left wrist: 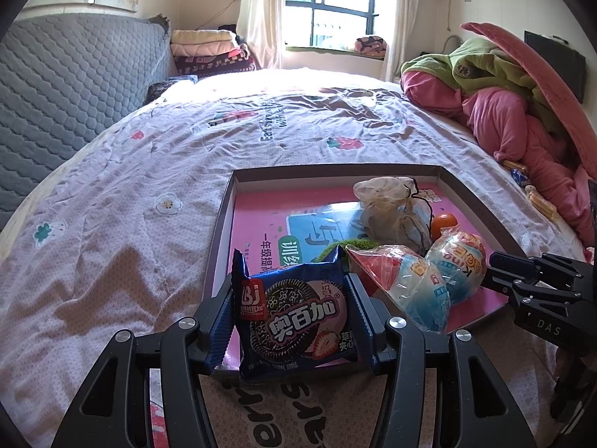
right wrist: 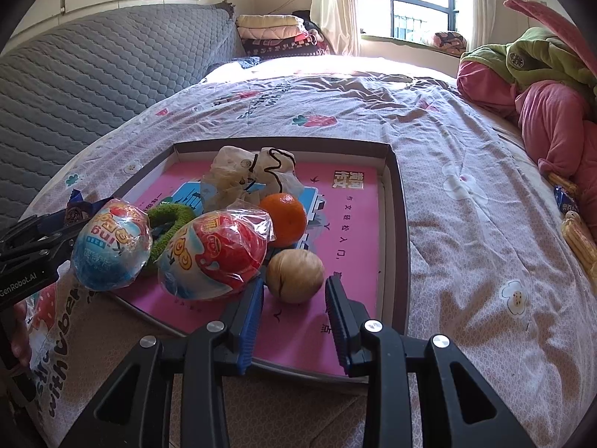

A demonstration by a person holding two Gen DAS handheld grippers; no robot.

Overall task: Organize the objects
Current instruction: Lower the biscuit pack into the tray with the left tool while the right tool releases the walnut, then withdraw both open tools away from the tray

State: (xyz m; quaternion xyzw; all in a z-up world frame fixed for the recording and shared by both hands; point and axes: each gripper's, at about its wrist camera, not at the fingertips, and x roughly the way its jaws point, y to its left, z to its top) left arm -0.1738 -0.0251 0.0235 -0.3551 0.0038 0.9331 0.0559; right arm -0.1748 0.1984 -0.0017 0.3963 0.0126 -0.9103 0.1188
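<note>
Blue cookie pack [left wrist: 294, 321] you're gripping w/ left gripper [left wrist: 293, 321] over tray [left wrist: 220, 216]; right gripper [right wrist: 294, 298] hanging open by walnut [right wrist: 294, 275]; snacks [right wrist: 576, 239] on bed [left wrist: 149, 171] still left.

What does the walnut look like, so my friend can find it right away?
Look at the shallow box tray lying on the flowery bedspread. At its near edge, just ahead of the open right gripper, sits the walnut, in front of the orange. It is the only plain, tan, wrinkly ball; the two eggs beside it are shiny and wrapped.
</note>
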